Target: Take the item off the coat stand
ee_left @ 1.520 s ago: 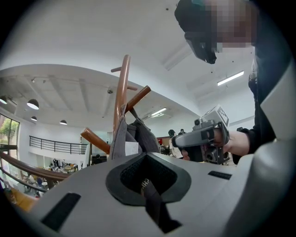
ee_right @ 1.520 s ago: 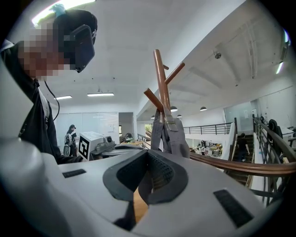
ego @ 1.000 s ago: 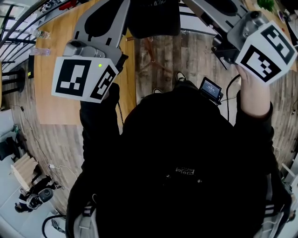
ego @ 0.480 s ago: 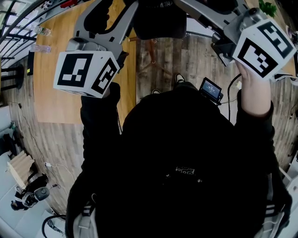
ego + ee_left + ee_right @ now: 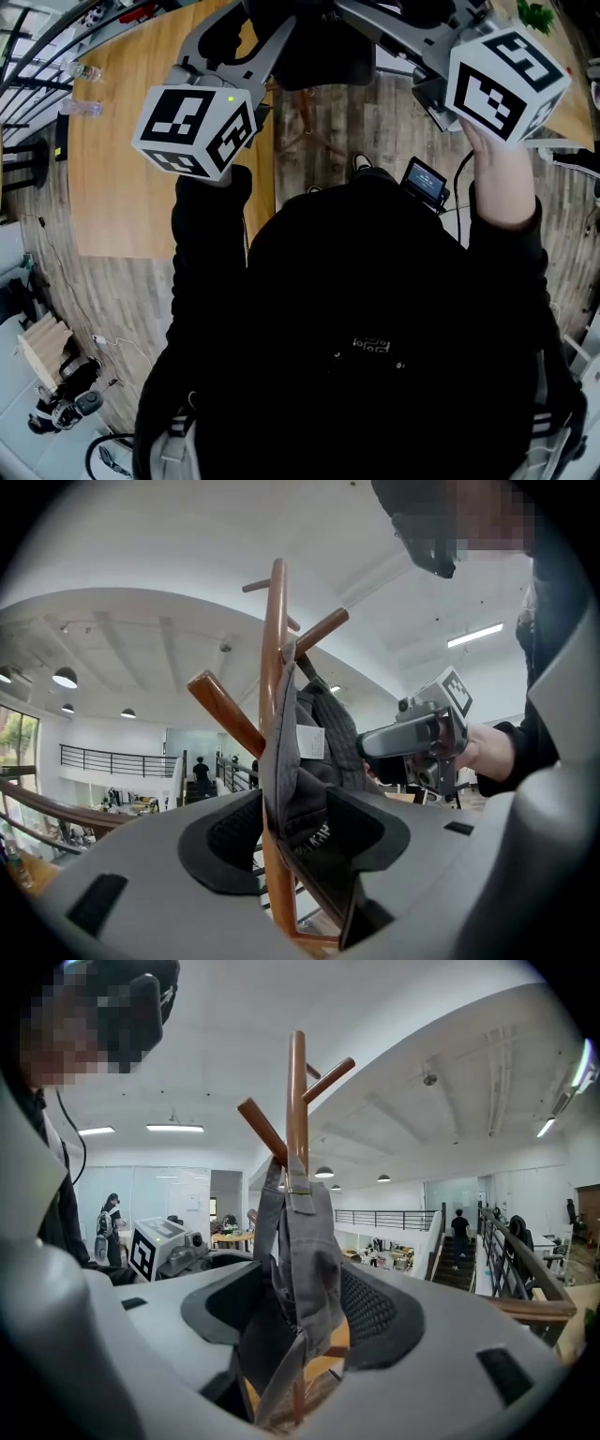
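The cap [image 5: 314, 752] hangs on the coat stand [image 5: 274, 649], caught where a slanted peg [image 5: 323, 630] meets the upright near the top, and it drapes down against the wood. You hold your left gripper [image 5: 300, 841] on one side of the stand and your right gripper [image 5: 300, 1321] on the opposite side. They face each other with the stand between them.

Both sets of jaws have just been opening and now stand spread wide. Between your left jaws sits the lower part of the cap, with the stand's upright just behind it. The brim points down into the gap, and neither pad presses on the fabric. Between your right jaws the cap's panels and back strap hang loose in front of the upright, likewise ungripped.

In the head view the cap shows as a dark shape at the top edge, between your two grippers.
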Demonstrator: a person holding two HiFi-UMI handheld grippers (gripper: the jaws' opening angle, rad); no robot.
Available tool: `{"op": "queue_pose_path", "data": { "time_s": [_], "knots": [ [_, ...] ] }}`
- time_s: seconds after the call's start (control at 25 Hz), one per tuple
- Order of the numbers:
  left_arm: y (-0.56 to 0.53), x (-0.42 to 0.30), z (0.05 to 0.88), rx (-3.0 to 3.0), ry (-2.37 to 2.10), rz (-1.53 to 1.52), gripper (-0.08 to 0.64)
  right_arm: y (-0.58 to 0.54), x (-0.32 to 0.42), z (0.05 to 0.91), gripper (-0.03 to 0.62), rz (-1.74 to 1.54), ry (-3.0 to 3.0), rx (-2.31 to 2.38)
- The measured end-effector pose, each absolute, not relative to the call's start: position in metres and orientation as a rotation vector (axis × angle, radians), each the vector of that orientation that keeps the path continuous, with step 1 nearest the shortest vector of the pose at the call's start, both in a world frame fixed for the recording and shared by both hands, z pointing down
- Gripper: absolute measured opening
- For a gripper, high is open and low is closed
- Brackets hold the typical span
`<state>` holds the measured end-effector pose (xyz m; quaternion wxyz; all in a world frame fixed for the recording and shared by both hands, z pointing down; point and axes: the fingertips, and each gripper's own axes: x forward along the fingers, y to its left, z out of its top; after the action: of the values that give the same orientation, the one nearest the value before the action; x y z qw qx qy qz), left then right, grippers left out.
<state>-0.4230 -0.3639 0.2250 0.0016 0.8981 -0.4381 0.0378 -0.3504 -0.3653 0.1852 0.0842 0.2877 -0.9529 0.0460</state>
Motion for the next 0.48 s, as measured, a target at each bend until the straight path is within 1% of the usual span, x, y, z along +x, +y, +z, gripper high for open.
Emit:
{"op": "queue_pose_path", "data": {
  "time_s": [0.12,0.16,0.2,0.24,0.28,0.32,0.48],
  "knots": [
    [-0.374,-0.427,0.229,2.794,-1.397,0.121,0.210,-0.376,-0.352,0.189,0.259,0.136,-2.821,0.877],
    [-0.374,-0.429,0.229,2.789,-1.412,0.118,0.190,-0.376,-0.352,0.190,0.220,0.132,-2.814,0.883],
    [-0.371,-0.431,0.229,2.786,-1.429,0.116,0.135,-0.374,-0.350,0.191,0.160,0.129,-2.810,0.888],
    [-0.368,-0.432,0.229,2.784,-1.442,0.113,0.071,-0.371,-0.348,0.191,0.116,0.129,-2.810,0.891],
    [-0.366,-0.431,0.229,2.785,-1.447,0.108,0.034,-0.368,-0.346,0.192,0.072,0.133,-2.812,0.892],
    [-0.364,-0.431,0.228,2.788,-1.446,0.103,0.028,-0.366,-0.345,0.192,0.049,0.137,-2.815,0.889],
    [-0.363,-0.428,0.226,2.802,-1.443,0.098,0.020,-0.366,-0.343,0.195,0.037,0.146,-2.820,0.875]
  ]
}}
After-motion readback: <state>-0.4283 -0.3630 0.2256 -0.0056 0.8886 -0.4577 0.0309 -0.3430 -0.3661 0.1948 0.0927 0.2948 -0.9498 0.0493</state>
